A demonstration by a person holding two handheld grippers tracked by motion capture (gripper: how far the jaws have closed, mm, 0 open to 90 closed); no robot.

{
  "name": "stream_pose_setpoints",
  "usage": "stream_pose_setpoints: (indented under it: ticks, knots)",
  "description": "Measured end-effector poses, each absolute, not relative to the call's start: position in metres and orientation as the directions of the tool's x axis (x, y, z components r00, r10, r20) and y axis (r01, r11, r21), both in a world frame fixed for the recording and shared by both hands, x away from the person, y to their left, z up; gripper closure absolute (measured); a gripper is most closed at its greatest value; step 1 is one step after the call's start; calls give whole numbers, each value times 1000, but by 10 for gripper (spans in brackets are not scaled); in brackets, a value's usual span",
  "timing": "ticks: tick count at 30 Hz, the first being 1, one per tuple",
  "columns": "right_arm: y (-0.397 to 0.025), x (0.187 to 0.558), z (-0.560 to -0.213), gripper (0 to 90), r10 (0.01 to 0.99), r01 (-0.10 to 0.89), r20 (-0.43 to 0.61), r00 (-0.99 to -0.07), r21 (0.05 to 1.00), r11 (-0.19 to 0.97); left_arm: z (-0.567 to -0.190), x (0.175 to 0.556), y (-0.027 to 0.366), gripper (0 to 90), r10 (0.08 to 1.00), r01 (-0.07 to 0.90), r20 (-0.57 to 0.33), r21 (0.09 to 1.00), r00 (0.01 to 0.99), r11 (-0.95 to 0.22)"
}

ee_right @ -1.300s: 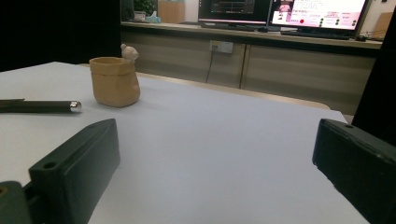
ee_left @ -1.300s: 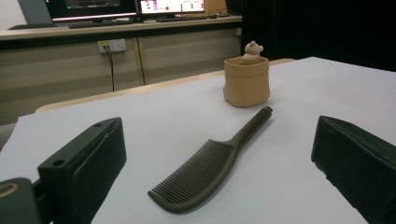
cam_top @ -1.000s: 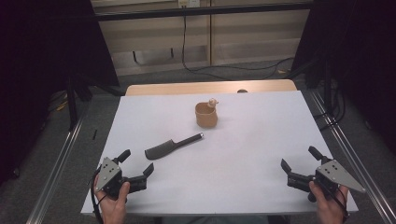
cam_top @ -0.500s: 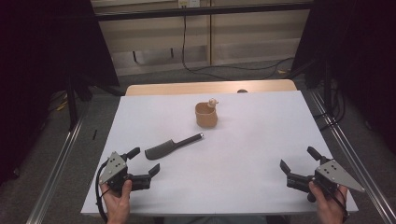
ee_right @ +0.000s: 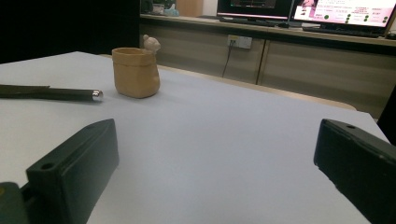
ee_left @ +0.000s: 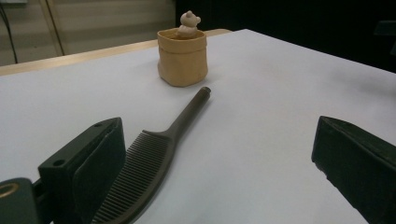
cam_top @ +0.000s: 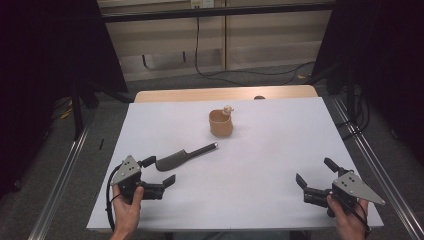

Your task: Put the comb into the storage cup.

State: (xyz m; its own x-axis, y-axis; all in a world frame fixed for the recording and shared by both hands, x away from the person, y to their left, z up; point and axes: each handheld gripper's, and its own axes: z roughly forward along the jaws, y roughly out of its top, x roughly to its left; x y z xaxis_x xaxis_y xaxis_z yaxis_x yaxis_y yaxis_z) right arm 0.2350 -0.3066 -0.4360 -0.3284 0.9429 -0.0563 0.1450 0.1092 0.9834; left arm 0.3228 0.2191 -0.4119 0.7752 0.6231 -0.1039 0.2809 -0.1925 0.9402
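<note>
The comb [cam_top: 182,156] lies flat on the white desk [cam_top: 270,150], its long axis slanting from the toothed head, just beside the left gripper [cam_top: 159,172], to the handle tip pointing at the tan pot [cam_top: 220,124]. The left gripper, jaws spread, is far nearer; the right gripper [cam_top: 314,175], also spread, sits well apart.

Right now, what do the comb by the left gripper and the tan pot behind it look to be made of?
Comb: looks like dark moulded plastic, matt, with fine even teeth; the handle tip shines like metal.
Pot: probably ceramic or clay shaped like a crumpled paper bag, matt tan, thick folded rim; soft material cannot be ruled out.
</note>
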Motion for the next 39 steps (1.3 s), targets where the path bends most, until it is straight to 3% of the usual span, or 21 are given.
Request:
stream_pose_setpoints:
  ticks: [10, 17, 25, 39]
  knots:
    - [-308, 236, -437, 0, 942, 156, -35, -335, 984, 92, -404, 335, 208, 35, 561, 238, -69, 943, 825, -234]
    - [-307, 236, -437, 0, 938, 153, -39, -344, 984, 97, -405, 359, 205, 38, 536, 312, -151, 923, 831, -225]
    - [-307, 236, -437, 0, 936, 148, -43, -349, 984, 101, -399, 371, 199, 28, 561, 325, -101, 892, 822, -316]
    - [-308, 236, -438, 0, 936, 154, -35, -350, 984, 94, -392, 392, 169, 53, 402, 288, -53, 783, 914, -551]
